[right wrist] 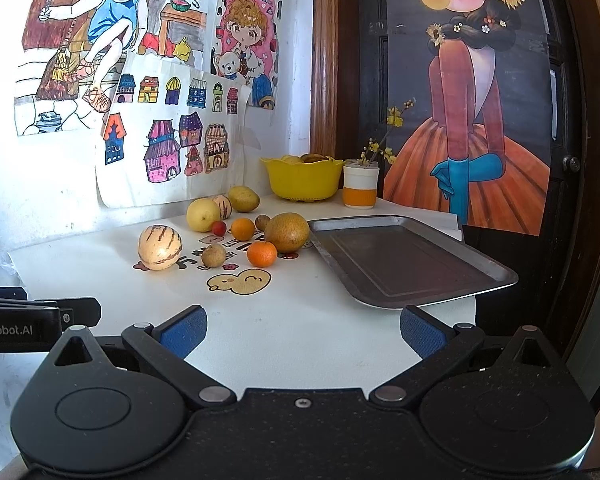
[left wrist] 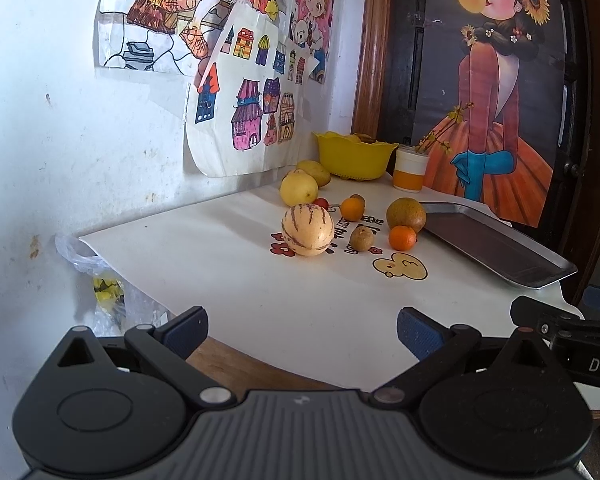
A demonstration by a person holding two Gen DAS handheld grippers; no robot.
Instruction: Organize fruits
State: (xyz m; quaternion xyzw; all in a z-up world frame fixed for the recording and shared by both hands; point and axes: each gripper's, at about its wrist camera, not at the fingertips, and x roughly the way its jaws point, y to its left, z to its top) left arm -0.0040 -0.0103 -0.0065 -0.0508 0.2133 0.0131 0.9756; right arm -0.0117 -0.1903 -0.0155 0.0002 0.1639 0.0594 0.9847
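Loose fruit lies on the white table (right wrist: 308,328): a striped cream melon (left wrist: 307,230) (right wrist: 159,247), a yellow lemon (left wrist: 299,188) (right wrist: 203,214), two oranges (left wrist: 402,237) (right wrist: 262,254), a brownish-green pear (left wrist: 406,214) (right wrist: 287,232), a small kiwi (left wrist: 361,238) (right wrist: 213,255) and a tiny red fruit (right wrist: 219,227). A metal tray (left wrist: 500,248) (right wrist: 404,260) sits to their right. My left gripper (left wrist: 302,330) and right gripper (right wrist: 303,330) hover open over the table's near edge, both holding nothing, well short of the fruit.
A yellow bowl (left wrist: 354,155) (right wrist: 302,178) with fruit in it stands in the back corner beside an orange-and-white cup (left wrist: 410,172) (right wrist: 360,186). Drawings cover the wall to the left. A plastic bag (left wrist: 100,284) hangs off the table's left edge.
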